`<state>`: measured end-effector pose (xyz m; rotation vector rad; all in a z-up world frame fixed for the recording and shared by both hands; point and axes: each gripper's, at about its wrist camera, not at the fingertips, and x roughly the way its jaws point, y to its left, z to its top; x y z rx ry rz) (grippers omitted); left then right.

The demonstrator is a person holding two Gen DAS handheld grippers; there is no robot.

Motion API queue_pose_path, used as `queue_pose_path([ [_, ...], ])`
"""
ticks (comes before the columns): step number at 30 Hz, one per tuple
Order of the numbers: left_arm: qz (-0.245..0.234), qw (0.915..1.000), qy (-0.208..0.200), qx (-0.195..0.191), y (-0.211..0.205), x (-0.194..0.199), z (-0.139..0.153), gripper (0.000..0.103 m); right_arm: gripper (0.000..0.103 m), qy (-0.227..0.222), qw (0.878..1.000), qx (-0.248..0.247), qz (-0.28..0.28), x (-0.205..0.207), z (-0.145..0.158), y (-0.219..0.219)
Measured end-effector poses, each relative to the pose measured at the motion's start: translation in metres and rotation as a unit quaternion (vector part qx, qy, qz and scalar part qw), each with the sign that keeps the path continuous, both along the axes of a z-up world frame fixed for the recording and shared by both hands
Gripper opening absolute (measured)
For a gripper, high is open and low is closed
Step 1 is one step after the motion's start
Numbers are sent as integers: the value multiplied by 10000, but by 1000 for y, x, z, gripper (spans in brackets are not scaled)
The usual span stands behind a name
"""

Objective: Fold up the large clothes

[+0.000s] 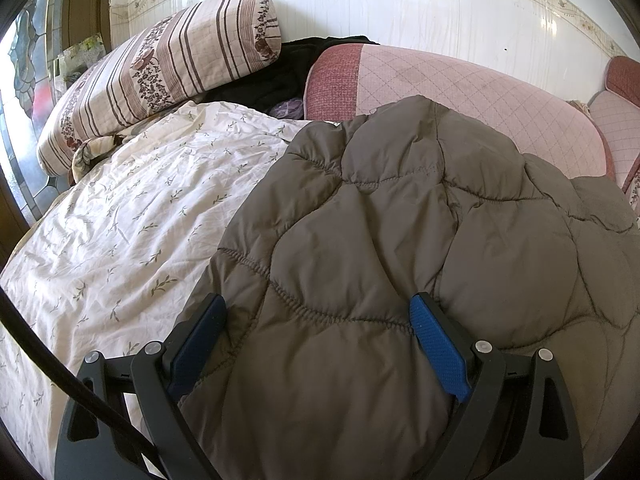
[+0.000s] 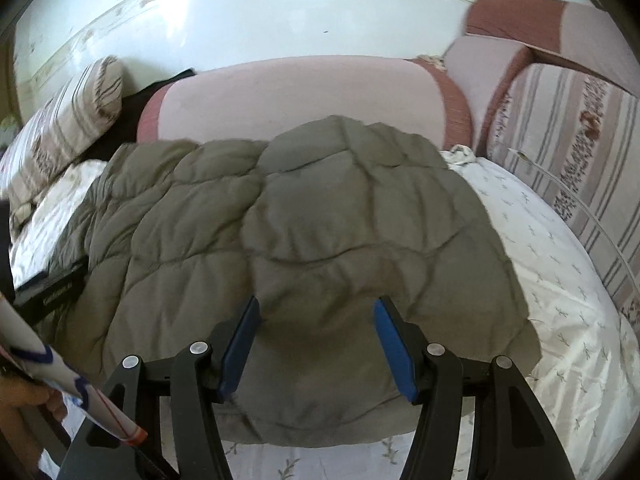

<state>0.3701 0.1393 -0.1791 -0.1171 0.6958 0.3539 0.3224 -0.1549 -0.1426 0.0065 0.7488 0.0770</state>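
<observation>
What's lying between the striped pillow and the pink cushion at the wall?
A dark black garment fills the gap between the striped pillow and pink cushion, clearest in the left wrist view.

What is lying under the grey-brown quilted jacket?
The quilted jacket lies on a white sheet with small leaf prints, which shows around its edges. Whether anything else lies beneath the jacket cannot be seen, because the jacket covers it.

Bright daylight, wall glare, right-view blur

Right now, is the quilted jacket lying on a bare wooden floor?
No, the quilted jacket lies on a white floral bedsheet.
</observation>
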Motion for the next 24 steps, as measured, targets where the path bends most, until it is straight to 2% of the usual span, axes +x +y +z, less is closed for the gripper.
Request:
queue_pose_path([
  [9,-1,10000,20,5,0,0,1,93,69,307,9994,-134,24,13,-22,6],
  [15,3,9997,89,-210,5,-8,11,93,69,195,9998,56,-7,7,-8,-2],
  [19,76,9997,17,-237,9,-18,19,92,69,-21,9996,82,-270,2,4,-16],
  [24,151,9995,235,-142,22,-24,14,92,69,264,9972,288,-644,9,-4,-42],
])
